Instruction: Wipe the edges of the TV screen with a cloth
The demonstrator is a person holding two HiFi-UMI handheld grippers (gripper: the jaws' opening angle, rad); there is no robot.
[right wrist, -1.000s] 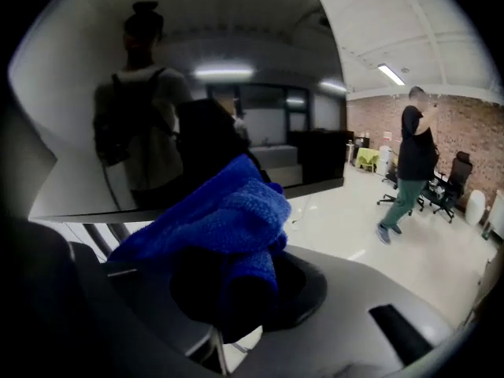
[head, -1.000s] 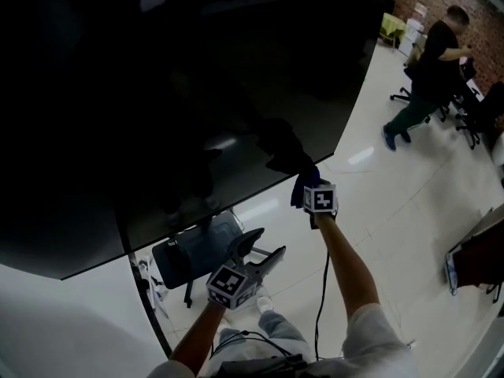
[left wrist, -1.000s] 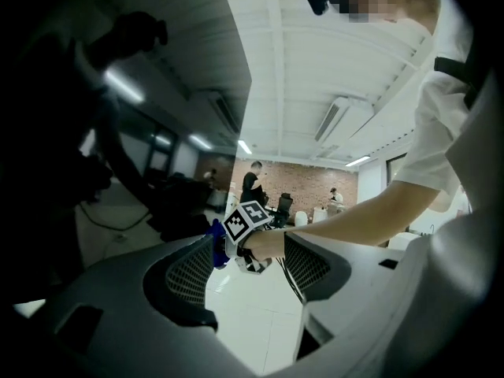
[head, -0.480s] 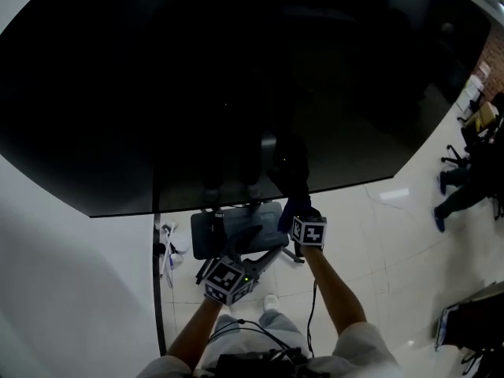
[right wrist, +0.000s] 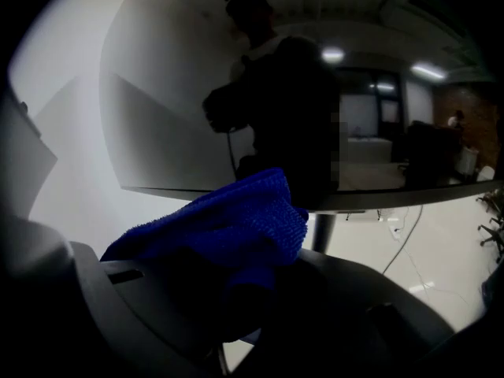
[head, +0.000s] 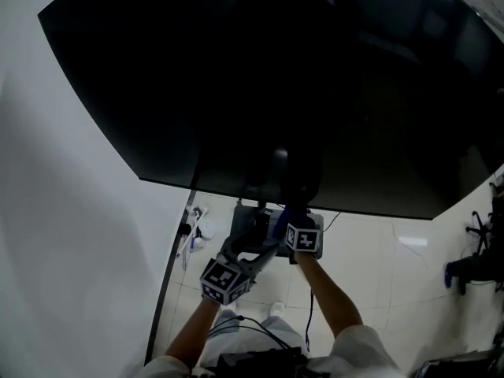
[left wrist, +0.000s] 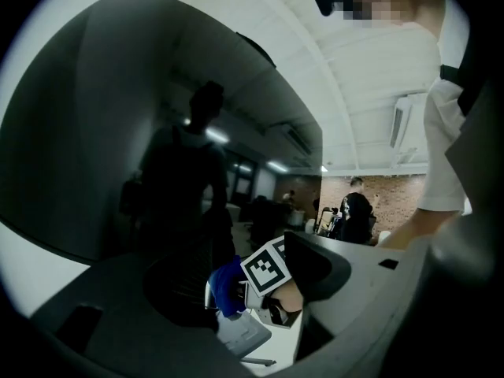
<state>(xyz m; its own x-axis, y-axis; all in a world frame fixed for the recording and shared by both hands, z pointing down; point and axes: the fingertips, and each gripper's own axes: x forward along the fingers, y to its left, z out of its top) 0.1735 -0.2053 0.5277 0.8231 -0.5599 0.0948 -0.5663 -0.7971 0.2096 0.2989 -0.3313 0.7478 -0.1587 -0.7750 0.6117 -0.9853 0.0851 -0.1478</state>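
The big black TV screen (head: 260, 85) fills the top of the head view; its bottom edge (head: 362, 209) slants across the middle. My right gripper (head: 287, 218) is shut on a blue cloth (head: 280, 221) and holds it just under that bottom edge, near the TV's stand. In the right gripper view the blue cloth (right wrist: 228, 227) bunches between the jaws, with the screen's lower edge (right wrist: 378, 197) right behind it. My left gripper (head: 256, 245) hangs lower and to the left, open and holding nothing. Between its spread jaws I see the cloth (left wrist: 226, 287) and the right gripper's marker cube (left wrist: 266, 266).
A white wall (head: 71, 250) stands to the left, with a black upright bar (head: 168, 282) and cables beside it. The grey stand base (head: 253, 213) sits on the pale tile floor (head: 386, 290). Office chairs (head: 479, 235) are at the far right. A person (left wrist: 356, 215) stands in the far room.
The right gripper has carried the cloth leftward under the screen's bottom edge, from near the lower right corner to the stand. The left gripper stayed open below it. The head view has swung left.
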